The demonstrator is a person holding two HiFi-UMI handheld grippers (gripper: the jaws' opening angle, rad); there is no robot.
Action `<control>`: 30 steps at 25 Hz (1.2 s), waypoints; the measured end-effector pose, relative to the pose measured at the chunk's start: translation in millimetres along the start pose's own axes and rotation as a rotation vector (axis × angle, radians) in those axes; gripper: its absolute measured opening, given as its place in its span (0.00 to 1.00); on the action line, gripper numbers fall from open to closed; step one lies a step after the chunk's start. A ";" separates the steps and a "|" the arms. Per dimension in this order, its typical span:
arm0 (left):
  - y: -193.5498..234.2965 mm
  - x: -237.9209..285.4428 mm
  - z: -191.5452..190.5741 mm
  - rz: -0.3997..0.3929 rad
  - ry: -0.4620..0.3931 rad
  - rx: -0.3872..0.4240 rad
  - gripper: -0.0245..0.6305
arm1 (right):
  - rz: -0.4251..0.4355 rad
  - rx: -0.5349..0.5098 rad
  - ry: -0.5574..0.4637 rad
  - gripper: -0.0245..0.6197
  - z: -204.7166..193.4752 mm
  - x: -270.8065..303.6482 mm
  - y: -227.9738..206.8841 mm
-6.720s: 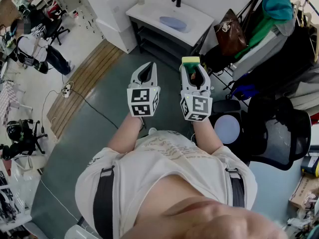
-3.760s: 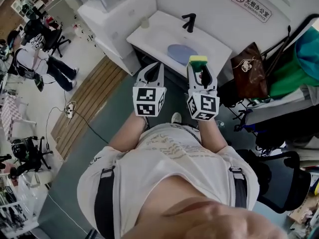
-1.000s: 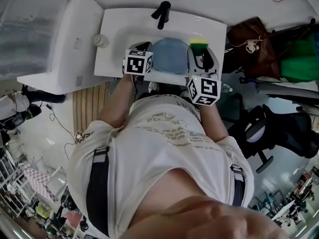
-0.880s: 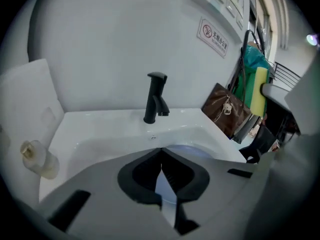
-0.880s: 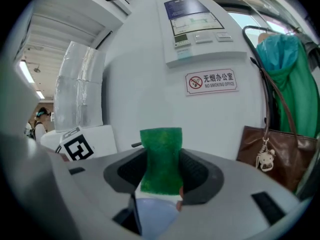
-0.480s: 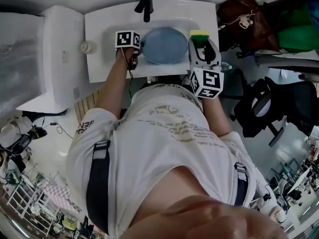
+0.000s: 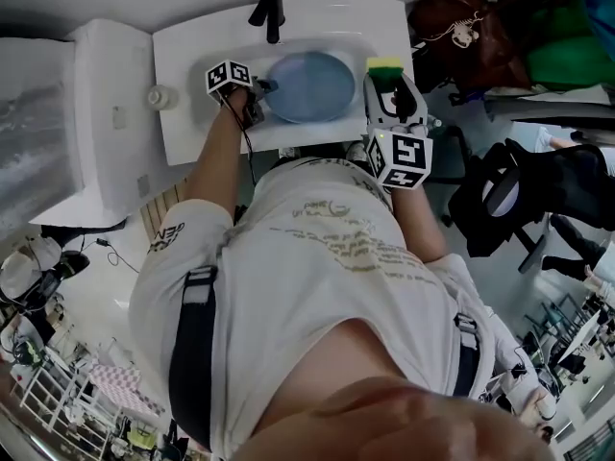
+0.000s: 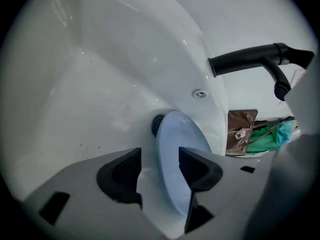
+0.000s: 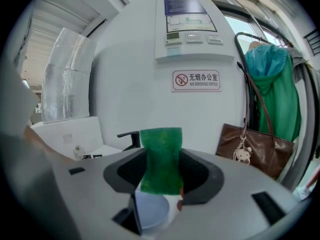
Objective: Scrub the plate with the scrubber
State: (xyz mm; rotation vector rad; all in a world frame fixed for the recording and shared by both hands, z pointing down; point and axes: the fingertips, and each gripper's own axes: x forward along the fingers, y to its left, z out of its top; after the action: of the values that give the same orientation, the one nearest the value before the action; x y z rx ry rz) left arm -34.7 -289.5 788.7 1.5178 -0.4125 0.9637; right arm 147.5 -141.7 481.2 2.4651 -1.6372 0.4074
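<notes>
A pale blue plate [image 7: 309,84] lies in the white sink basin [image 7: 202,51]. My left gripper [image 7: 257,90] reaches down into the basin at the plate's left rim. In the left gripper view its jaws have just been opening and stand open [image 8: 159,166] astride the plate's edge [image 8: 181,154], pads off it. My right gripper [image 7: 387,77] hovers at the basin's right edge, shut on a green and yellow scrubber [image 7: 386,65]. In the right gripper view the scrubber's green face [image 9: 161,159] stands upright between the pads, with the plate [image 9: 150,211] below.
A black faucet [image 7: 269,8] stands behind the basin, over the drain [image 8: 157,125]. A small bottle [image 7: 159,96] sits on the counter left of the sink. A brown bag [image 7: 452,22] and green clothes hang at the right. A black chair [image 7: 500,200] stands beside me.
The left gripper has dropped into the basin, rolled, and opened at the plate's left rim. The right gripper with the scrubber has barely shifted. The head view has swung over the sink.
</notes>
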 end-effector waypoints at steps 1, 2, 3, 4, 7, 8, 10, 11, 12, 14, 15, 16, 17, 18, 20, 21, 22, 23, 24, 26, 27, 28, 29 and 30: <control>1.8 2.7 -2.8 -0.012 0.012 -0.024 0.39 | -0.002 0.001 0.002 0.36 -0.8 -0.6 -0.8; 2.3 5.5 -5.4 -0.028 0.025 -0.049 0.39 | -0.004 0.001 0.003 0.36 -1.4 -1.2 -1.8; 1.5 8.2 -7.8 -0.049 0.037 -0.074 0.39 | -0.006 0.001 0.005 0.36 -1.8 -1.6 -2.7; -0.5 10.3 -9.6 -0.073 0.048 -0.099 0.39 | -0.007 0.001 0.005 0.36 -1.9 -2.1 -3.6; -11.0 13.3 -15.3 -0.141 0.094 -0.143 0.39 | -0.014 0.002 0.001 0.36 -0.2 -3.8 -6.2; -12.9 13.6 -18.0 -0.146 0.115 -0.143 0.36 | -0.017 0.002 -0.002 0.36 0.6 -4.5 -7.5; -10.4 13.8 -22.9 -0.116 0.147 -0.125 0.17 | -0.022 0.005 -0.005 0.36 1.4 -5.7 -10.2; -8.8 13.6 -24.3 -0.100 0.154 -0.118 0.12 | -0.022 0.006 -0.006 0.36 1.5 -6.2 -11.3; -8.6 13.3 -24.9 -0.095 0.154 -0.119 0.12 | -0.022 0.007 -0.006 0.36 1.7 -6.6 -12.0; -11.0 12.0 -24.3 -0.112 0.142 -0.136 0.12 | -0.020 0.010 -0.007 0.36 2.1 -6.9 -12.7; -12.2 11.0 -23.7 -0.122 0.135 -0.145 0.12 | -0.018 0.012 -0.008 0.36 2.2 -6.9 -12.8; -13.0 10.0 -23.0 -0.129 0.127 -0.153 0.12 | -0.017 0.013 -0.008 0.36 2.1 -6.9 -12.9; -13.5 9.1 -22.1 -0.134 0.119 -0.160 0.12 | -0.015 0.014 -0.008 0.36 1.7 -6.8 -13.1; -14.2 8.3 -20.8 -0.139 0.111 -0.165 0.13 | -0.014 0.016 -0.008 0.36 1.4 -6.5 -13.4; -17.0 6.3 -18.7 -0.149 0.099 -0.168 0.12 | -0.011 0.020 -0.008 0.36 0.9 -6.1 -13.7; -18.7 5.1 -18.3 -0.153 0.093 -0.166 0.12 | -0.010 0.022 -0.008 0.36 0.7 -6.1 -13.8; -20.7 3.7 -18.2 -0.158 0.087 -0.163 0.13 | -0.009 0.023 -0.008 0.36 0.6 -6.3 -13.9; -22.9 2.1 -18.2 -0.163 0.080 -0.159 0.13 | -0.007 0.024 -0.009 0.36 0.6 -6.6 -14.2; -25.5 0.3 -18.1 -0.169 0.073 -0.153 0.12 | -0.006 0.024 -0.009 0.36 0.7 -6.9 -14.4; -31.4 -3.7 -17.6 -0.187 0.055 -0.139 0.12 | -0.003 0.025 -0.011 0.36 0.7 -7.4 -14.9; -34.9 -6.2 -17.9 -0.198 0.045 -0.136 0.12 | -0.002 0.025 -0.012 0.36 0.5 -7.9 -15.1; -38.7 -9.0 -18.6 -0.211 0.036 -0.135 0.12 | 0.000 0.025 -0.014 0.36 0.4 -8.5 -15.2; -42.5 -11.8 -19.6 -0.222 0.025 -0.132 0.12 | 0.001 0.025 -0.015 0.36 0.5 -9.2 -15.4; -46.5 -14.6 -20.5 -0.232 0.013 -0.127 0.12 | 0.003 0.025 -0.016 0.36 0.6 -9.6 -15.8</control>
State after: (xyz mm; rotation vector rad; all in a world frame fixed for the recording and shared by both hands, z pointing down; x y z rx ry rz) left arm -15.8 -264.5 746.0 1.4080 -0.2761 0.7514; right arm 158.7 -127.3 478.0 2.4908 -1.6525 0.4120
